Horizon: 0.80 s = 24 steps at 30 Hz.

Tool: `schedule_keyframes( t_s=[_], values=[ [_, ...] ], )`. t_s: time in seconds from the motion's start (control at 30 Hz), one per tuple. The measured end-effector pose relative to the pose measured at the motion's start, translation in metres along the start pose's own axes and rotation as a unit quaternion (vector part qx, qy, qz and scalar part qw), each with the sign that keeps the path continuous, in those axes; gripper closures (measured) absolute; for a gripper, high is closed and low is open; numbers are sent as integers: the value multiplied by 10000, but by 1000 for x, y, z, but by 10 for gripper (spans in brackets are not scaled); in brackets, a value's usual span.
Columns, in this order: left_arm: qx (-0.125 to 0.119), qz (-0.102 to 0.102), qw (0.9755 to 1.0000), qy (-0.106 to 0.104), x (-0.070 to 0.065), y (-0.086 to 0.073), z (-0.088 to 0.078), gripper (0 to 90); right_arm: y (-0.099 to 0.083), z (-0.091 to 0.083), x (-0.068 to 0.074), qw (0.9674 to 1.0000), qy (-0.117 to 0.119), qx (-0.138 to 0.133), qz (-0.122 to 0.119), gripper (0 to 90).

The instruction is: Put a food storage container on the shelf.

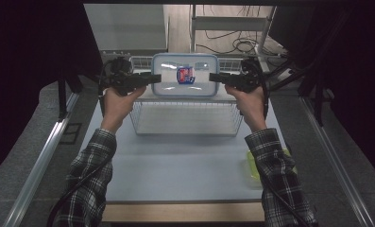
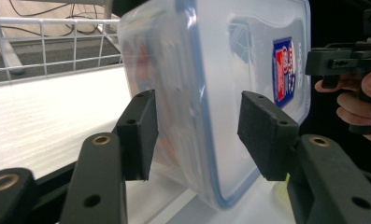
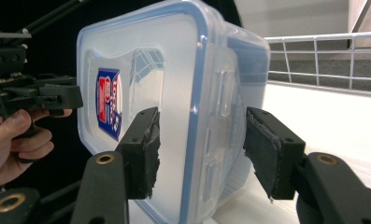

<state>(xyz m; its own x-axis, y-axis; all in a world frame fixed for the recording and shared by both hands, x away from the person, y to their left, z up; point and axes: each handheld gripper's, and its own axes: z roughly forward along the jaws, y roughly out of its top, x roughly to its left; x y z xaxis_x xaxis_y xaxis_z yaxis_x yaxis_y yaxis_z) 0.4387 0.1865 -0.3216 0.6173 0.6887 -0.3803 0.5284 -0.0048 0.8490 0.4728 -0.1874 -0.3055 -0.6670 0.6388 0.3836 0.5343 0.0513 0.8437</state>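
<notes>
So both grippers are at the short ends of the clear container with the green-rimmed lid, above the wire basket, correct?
Not quite: the lid's rim is blue, not green, as the left gripper view shows. The rest holds: the left gripper and right gripper are at the short ends of the clear container, above the wire basket.

I see a pale grey rectangular tabletop (image 1: 175, 165) with a light wooden front edge. Directly on it, toward the far side, stands a white wire basket (image 1: 187, 118) with low mesh walls. At the table's right edge, partly hidden by a checked sleeve, lies a translucent yellow-green plastic piece (image 1: 252, 163); I cannot tell what it is.
</notes>
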Motion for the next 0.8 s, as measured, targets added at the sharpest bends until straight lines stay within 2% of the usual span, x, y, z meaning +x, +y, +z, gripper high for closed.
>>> schedule_keyframes(
  t_s=[0.03, 0.13, 0.27, 0.37, 0.43, 0.47, 0.57, 0.63, 0.73, 0.8],
  values=[
    [15, 10, 10000, 24, -1, 0, 1, 475, 0, 0, 1, 10000, -32, 24, -14, 445],
    [199, 124, 9994, 271, -3, -1, 6, 471, 0, 2, 1, 9999, -124, 84, -40, 423],
    [174, 32, 9997, 183, 0, -3, 9, 462, 0, 4, -3, 9999, -59, 48, 111, 418],
    [201, 12, 9997, 171, 2, -3, 9, 465, 2, 5, -5, 9999, -72, 79, 121, 397],
    [107, -55, 9998, 150, 3, -3, 8, 470, 3, 5, -2, 9994, -318, 107, -38, 390],
    [97, -164, 9998, 83, 5, -3, 8, 471, 3, 6, 0, 9990, -416, 109, -119, 385],
    [93, -294, 9995, -40, 8, -3, 8, 471, 3, 10, 2, 9982, -525, 166, -219, 366],
    [51, -254, 9997, 43, 8, -2, 8, 464, 2, 12, 4, 9982, -525, 160, -231, 365],
    [-33, -96, 9994, 323, 3, 1, 7, 470, 3, 13, 6, 9975, -627, 135, -295, 384],
    [-18, -28, 9990, 441, -1, 3, 8, 469, 3, 13, 6, 9973, -676, 79, -292, 428]
  ],
)
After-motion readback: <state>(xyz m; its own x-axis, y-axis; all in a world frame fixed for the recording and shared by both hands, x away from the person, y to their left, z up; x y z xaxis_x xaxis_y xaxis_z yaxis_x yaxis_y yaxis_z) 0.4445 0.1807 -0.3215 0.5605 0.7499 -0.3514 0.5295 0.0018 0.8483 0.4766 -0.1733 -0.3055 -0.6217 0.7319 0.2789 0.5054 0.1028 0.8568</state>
